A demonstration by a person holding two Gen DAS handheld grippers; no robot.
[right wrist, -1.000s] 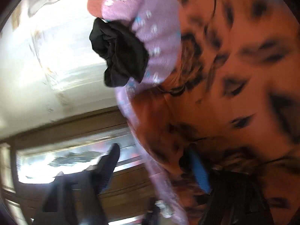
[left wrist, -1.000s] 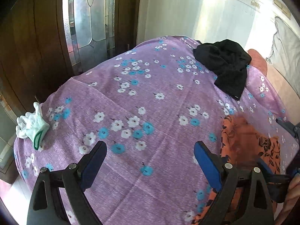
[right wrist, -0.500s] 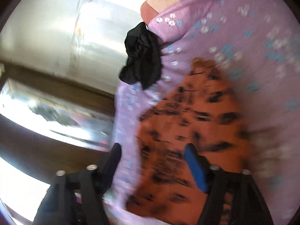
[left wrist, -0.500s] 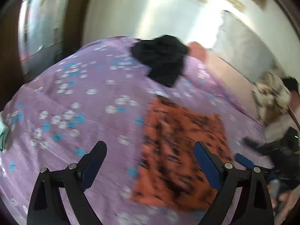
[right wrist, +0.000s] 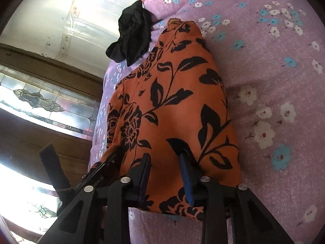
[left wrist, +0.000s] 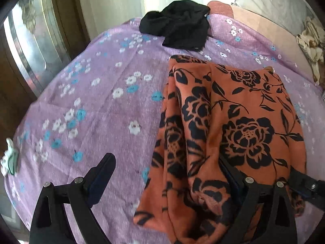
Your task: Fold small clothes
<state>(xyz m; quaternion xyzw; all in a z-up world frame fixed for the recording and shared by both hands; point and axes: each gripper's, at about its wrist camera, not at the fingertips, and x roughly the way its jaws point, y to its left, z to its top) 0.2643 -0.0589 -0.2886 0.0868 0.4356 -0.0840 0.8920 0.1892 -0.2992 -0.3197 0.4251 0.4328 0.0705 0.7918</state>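
An orange garment with a black flower print [left wrist: 233,126] lies folded on the purple flowered bedspread [left wrist: 105,109]. My left gripper [left wrist: 168,174] is open at the garment's near edge; its right finger is under the cloth, its left finger [left wrist: 101,174] is over bare bedspread. In the right wrist view the same garment [right wrist: 172,111] stretches away from my right gripper [right wrist: 165,174], whose jaws stand apart with the garment's near edge between them.
A crumpled black garment [left wrist: 180,28] lies at the far end of the bed, also in the right wrist view [right wrist: 132,34]. A white and green glove [left wrist: 9,160] lies at the left edge. A wooden door with leaded glass [right wrist: 40,99] stands beyond the bed.
Both grippers have swung onto the orange garment and come close to its near edge. The right gripper's jaws stand closer together than before.
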